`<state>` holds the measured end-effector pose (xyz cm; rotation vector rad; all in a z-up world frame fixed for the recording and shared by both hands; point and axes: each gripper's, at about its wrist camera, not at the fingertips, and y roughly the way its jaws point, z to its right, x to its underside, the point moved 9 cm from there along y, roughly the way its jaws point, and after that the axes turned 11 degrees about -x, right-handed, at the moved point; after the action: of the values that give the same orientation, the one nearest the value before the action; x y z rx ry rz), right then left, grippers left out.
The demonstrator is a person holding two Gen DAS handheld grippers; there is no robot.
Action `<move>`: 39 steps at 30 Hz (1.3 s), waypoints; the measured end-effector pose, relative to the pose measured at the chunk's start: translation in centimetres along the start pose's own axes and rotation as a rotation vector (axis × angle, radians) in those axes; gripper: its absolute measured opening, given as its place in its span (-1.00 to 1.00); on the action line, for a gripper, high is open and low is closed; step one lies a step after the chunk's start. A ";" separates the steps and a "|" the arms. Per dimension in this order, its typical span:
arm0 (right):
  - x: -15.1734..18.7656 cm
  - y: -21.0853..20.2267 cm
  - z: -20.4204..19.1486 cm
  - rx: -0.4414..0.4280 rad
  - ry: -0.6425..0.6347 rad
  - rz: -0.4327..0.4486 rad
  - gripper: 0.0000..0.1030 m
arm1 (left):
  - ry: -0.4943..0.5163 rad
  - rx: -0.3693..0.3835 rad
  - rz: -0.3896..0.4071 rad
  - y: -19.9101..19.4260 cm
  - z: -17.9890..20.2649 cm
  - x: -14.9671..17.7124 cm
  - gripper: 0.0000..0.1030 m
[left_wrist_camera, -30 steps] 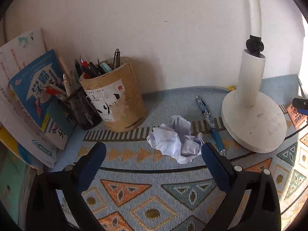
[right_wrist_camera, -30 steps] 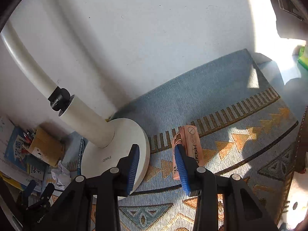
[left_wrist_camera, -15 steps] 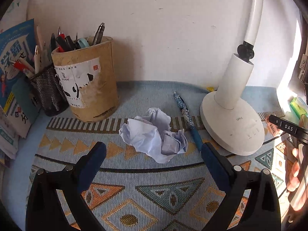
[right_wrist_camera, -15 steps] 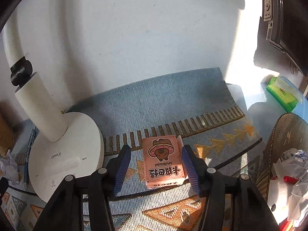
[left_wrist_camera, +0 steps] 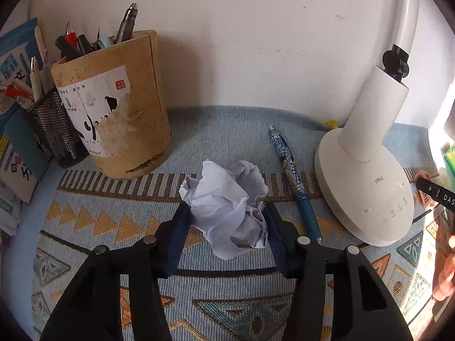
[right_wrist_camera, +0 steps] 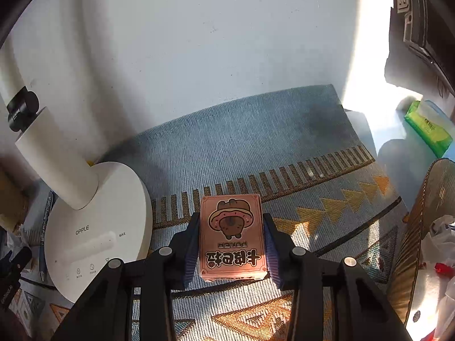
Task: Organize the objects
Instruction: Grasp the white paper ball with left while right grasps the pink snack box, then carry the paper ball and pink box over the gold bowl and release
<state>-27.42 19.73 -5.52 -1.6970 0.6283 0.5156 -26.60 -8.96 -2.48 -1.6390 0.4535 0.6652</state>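
A blue woven mat with orange triangle patterns [left_wrist_camera: 233, 130] covers the surface. On it stands a white round-based desk lamp [left_wrist_camera: 366, 187]. The left gripper [left_wrist_camera: 226, 221] is clamped on a crumpled ball of white paper [left_wrist_camera: 227, 201] near a blue patterned pen [left_wrist_camera: 293, 176]. The right gripper [right_wrist_camera: 231, 241] squeezes a pink rectangular card box with a cartoon bear [right_wrist_camera: 233, 236] lying on the mat.
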 end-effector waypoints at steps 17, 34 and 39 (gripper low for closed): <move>18.9 -17.3 -2.7 -0.199 -0.194 -0.075 -0.22 | 0.028 0.297 -0.016 -18.6 4.0 18.7 -0.05; 24.8 -18.9 -1.0 -0.143 -0.232 -0.090 -0.08 | 0.101 0.176 0.024 -19.6 7.6 22.2 -0.05; 23.4 -21.0 -0.9 -0.153 -0.221 -0.022 -0.23 | 0.104 0.204 0.034 -20.6 8.7 20.9 -0.05</move>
<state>4.04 19.12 -4.82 -1.7575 0.4181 0.7399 0.74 4.72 -1.28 -1.4790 0.6057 0.5419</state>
